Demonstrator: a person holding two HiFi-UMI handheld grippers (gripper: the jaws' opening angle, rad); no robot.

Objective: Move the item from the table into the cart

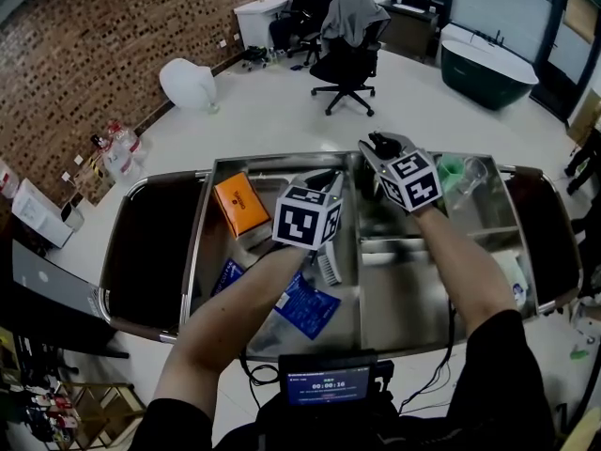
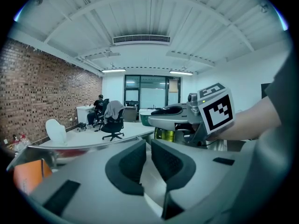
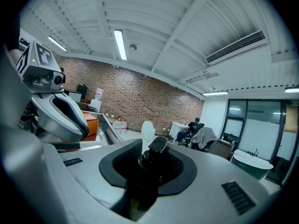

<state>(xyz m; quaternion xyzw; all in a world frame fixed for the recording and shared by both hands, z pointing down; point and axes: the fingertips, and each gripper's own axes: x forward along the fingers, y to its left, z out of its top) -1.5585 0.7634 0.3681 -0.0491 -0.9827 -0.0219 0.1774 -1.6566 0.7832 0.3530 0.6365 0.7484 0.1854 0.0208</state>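
Though crowded, cart (image 1: 272, 159) with orange box (image 1: 240, 205)

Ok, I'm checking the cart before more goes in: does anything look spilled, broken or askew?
Nothing looks spilled or broken. The orange box lies askew in the left bin of the cart, and the blue packets lie at odd angles nearer the person.

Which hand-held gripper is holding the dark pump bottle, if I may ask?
The right hand-held gripper: the pump bottle stands clamped between its jaws, while the left hand-held gripper has no bottle.
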